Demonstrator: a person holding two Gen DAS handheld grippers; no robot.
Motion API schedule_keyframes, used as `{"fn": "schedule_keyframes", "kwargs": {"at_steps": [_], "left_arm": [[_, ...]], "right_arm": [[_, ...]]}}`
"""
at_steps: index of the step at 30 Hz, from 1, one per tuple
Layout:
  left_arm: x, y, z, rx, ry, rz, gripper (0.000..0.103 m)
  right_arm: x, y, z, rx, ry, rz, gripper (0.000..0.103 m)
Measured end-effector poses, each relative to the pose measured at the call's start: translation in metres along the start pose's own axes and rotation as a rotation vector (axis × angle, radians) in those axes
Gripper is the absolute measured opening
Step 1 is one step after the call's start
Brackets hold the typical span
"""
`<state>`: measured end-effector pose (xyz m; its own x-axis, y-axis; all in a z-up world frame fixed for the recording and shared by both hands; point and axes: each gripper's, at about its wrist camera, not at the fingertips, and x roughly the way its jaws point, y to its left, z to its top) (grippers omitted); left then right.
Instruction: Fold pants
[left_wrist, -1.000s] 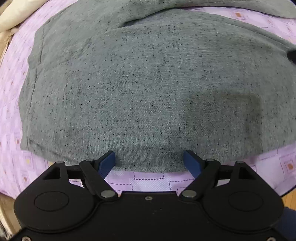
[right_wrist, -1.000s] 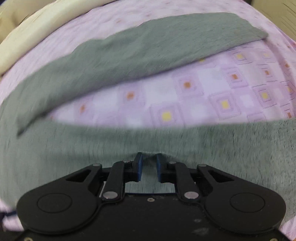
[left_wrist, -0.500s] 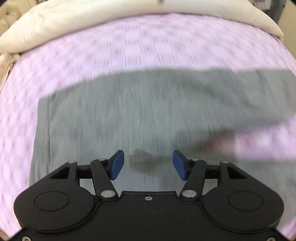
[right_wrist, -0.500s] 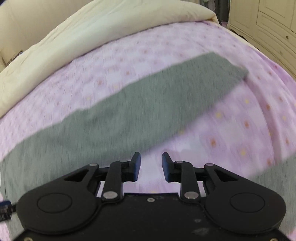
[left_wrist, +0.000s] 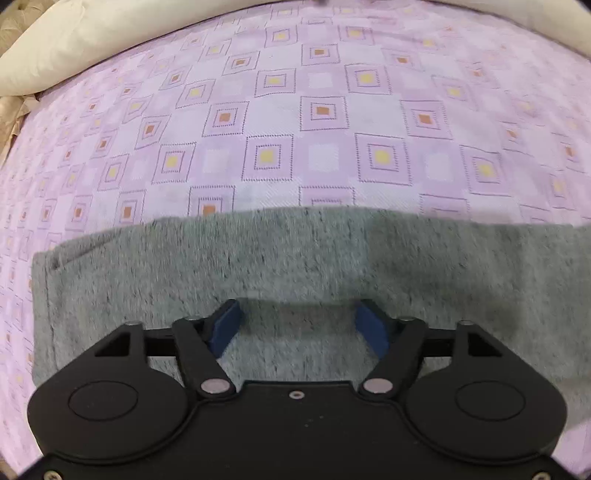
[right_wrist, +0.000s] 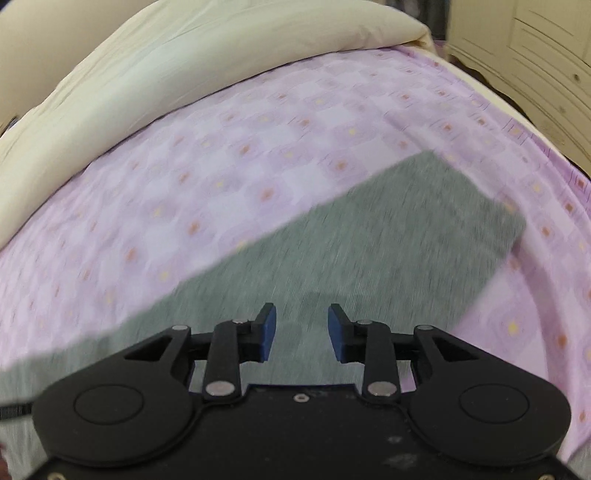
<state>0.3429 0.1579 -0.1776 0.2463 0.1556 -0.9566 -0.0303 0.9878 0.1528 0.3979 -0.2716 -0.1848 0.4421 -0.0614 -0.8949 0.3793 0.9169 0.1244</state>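
Grey knit pants (left_wrist: 295, 258) lie flat on the purple patterned bed sheet (left_wrist: 295, 129). In the left wrist view the waist end with its seam is at the left, and my left gripper (left_wrist: 297, 319) hovers over the fabric, open and empty. In the right wrist view a pant leg (right_wrist: 388, 236) stretches diagonally up to the right, its hem end near the sheet's right side. My right gripper (right_wrist: 301, 325) is over the leg, open and holding nothing.
A cream duvet (right_wrist: 166, 74) is bunched along the far side of the bed; it also shows in the left wrist view (left_wrist: 74, 48). A cream cabinet (right_wrist: 535, 55) stands beyond the bed's right edge. Bare sheet lies beyond the pants.
My right gripper has let go of the fabric and opened. Both grippers have moved forward over the pants, so the far sheet and duvet now show. The left jaws stayed open.
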Motion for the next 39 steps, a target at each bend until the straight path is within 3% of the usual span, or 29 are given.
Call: {"fn": "schedule_keyframes", "kwargs": {"at_steps": [2, 4, 9, 13, 15, 16, 17, 20, 24, 29, 31, 34, 39], "left_arm": [[0.001, -0.006, 0.000, 0.046, 0.001, 0.049, 0.088], [-0.001, -0.008, -0.003, 0.079, -0.016, 0.075, 0.091], [-0.002, -0.010, -0.006, 0.049, -0.017, 0.074, 0.092], [0.000, -0.007, -0.003, 0.050, -0.010, 0.078, 0.095], [0.001, -0.004, -0.001, 0.046, -0.002, 0.071, 0.094], [0.001, -0.002, 0.000, 0.045, 0.004, 0.062, 0.093], [0.008, 0.000, 0.005, 0.046, 0.009, 0.047, 0.089], [0.006, 0.005, 0.015, 0.030, 0.038, -0.026, 0.075], [-0.012, 0.016, 0.024, -0.044, 0.032, -0.112, 0.075], [-0.024, 0.033, 0.046, -0.180, 0.031, -0.211, 0.076], [-0.019, 0.035, 0.053, -0.218, 0.078, -0.244, 0.077], [-0.010, 0.031, 0.056, -0.260, 0.174, -0.232, 0.076], [0.007, 0.028, 0.062, -0.329, 0.275, -0.271, 0.076]], "right_arm": [[0.016, 0.001, 0.021, 0.044, 0.003, -0.022, 0.036], [0.031, 0.005, 0.039, 0.076, 0.013, -0.055, 0.037], [0.069, 0.020, 0.070, 0.111, 0.054, -0.168, 0.039], [0.090, 0.020, 0.073, 0.106, 0.133, -0.262, 0.039], [0.088, 0.018, 0.070, 0.090, 0.136, -0.262, 0.028], [0.086, 0.016, 0.069, 0.084, 0.144, -0.255, 0.008], [0.081, 0.011, 0.069, 0.092, 0.143, -0.226, 0.004], [0.055, -0.009, 0.061, 0.140, 0.110, -0.171, 0.003], [0.020, -0.037, 0.044, 0.170, 0.085, -0.129, 0.003], [-0.009, -0.070, 0.012, 0.222, 0.113, -0.102, 0.003], [-0.017, -0.074, 0.001, 0.224, 0.118, -0.108, 0.002], [-0.022, -0.077, -0.013, 0.241, 0.129, -0.102, 0.002], [-0.021, -0.076, -0.011, 0.232, 0.107, -0.082, 0.002]]}}
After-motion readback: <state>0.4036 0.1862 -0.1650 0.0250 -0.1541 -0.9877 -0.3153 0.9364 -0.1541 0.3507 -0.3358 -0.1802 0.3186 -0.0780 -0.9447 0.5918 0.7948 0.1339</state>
